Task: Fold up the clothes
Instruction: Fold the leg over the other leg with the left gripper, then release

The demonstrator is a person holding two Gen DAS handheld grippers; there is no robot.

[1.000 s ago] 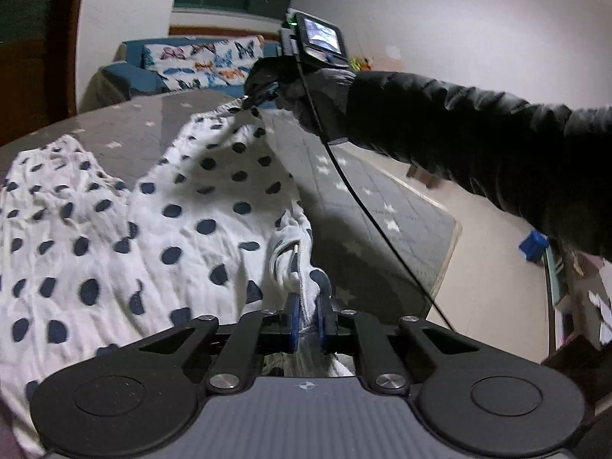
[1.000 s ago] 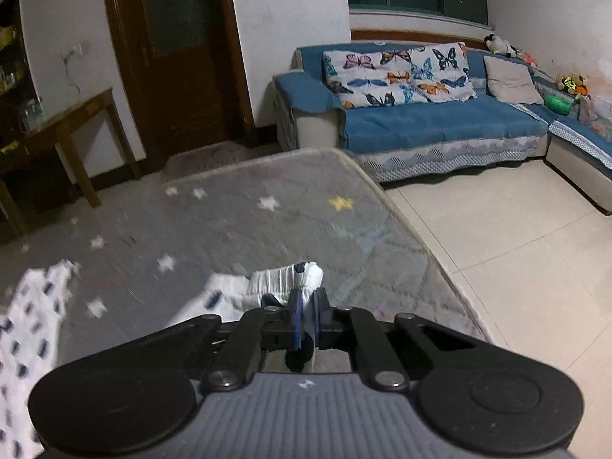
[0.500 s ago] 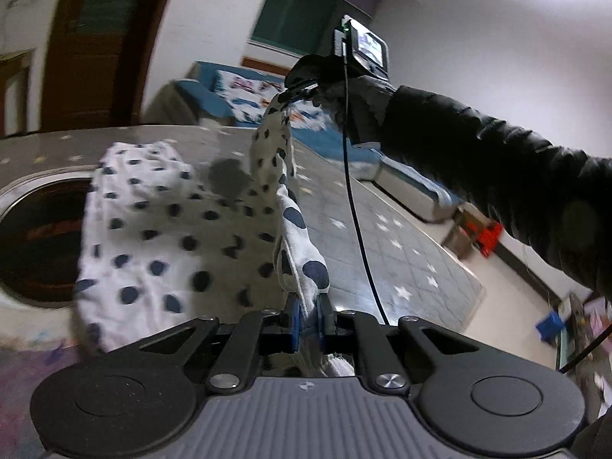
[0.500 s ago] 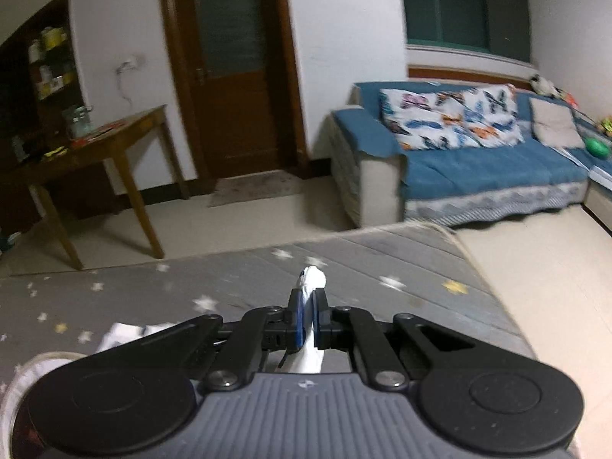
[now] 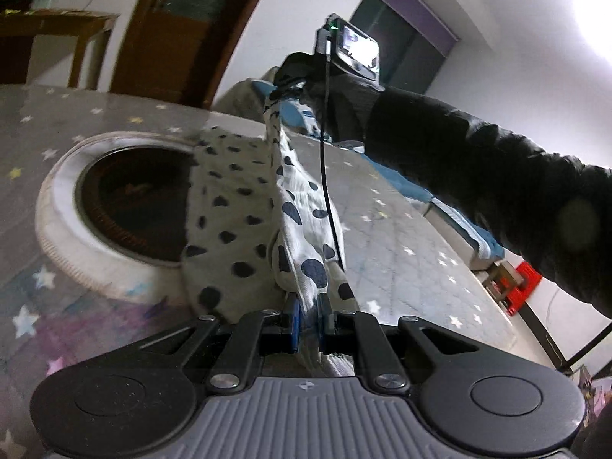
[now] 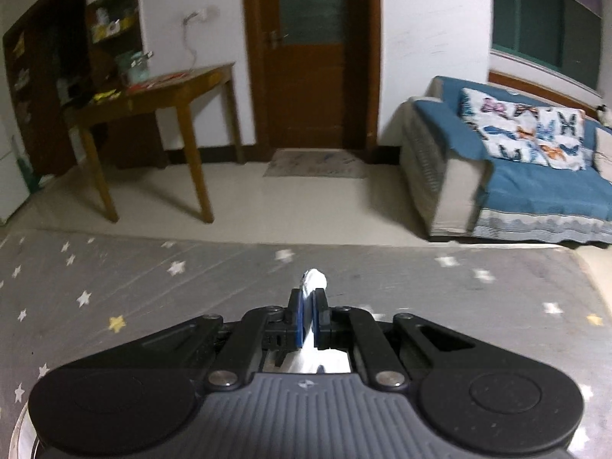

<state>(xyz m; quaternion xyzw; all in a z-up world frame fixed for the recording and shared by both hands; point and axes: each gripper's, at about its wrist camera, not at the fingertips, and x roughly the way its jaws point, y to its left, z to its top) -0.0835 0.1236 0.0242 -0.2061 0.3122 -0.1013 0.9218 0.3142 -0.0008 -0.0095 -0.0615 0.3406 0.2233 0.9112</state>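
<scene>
A white garment with dark blue polka dots (image 5: pixel 244 206) hangs lifted off the grey star-patterned surface (image 5: pixel 401 244). My left gripper (image 5: pixel 308 306) is shut on one edge of it. At the far end of the stretched edge, my right gripper (image 5: pixel 285 86) is held by a gloved hand with a black sleeve (image 5: pixel 478 160). In the right wrist view, my right gripper (image 6: pixel 308 298) is shut on a small white tuft of the garment (image 6: pixel 314 279); the rest of the cloth is hidden below it.
A round white basket with a dark inside (image 5: pixel 95 206) sits on the star-patterned surface (image 6: pixel 153 275), partly under the hanging cloth. Beyond are a wooden table (image 6: pixel 160 91), a brown door (image 6: pixel 310 53), a blue sofa with butterfly cushions (image 6: pixel 535 168) and a red object (image 5: pixel 522 281).
Both grippers rose with the garment, from lying spread flat to hanging between them. The views swung left, bringing the basket, door and wooden table into sight.
</scene>
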